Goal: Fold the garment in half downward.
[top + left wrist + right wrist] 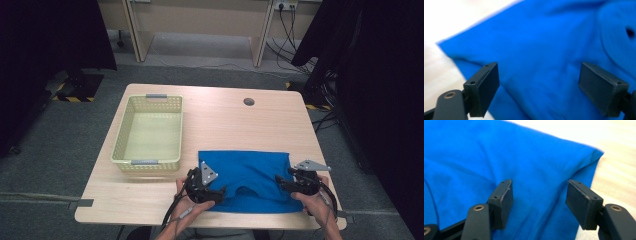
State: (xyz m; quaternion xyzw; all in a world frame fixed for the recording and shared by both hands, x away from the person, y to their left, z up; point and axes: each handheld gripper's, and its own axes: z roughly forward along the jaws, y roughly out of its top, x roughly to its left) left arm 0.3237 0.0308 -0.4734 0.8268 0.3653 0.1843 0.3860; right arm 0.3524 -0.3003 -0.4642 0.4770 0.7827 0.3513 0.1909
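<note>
So your blue shirt (250,175) is lying flat near the front edge of the table (225,120), right of the yellow basket (149,132). Your left gripper (539,85) sits over its near-left part with the jaws spread wide, cloth under them, nothing pinched. Your right gripper (539,202) is at the shirt's right edge, jaws also apart, not clamping any fabric.
</note>
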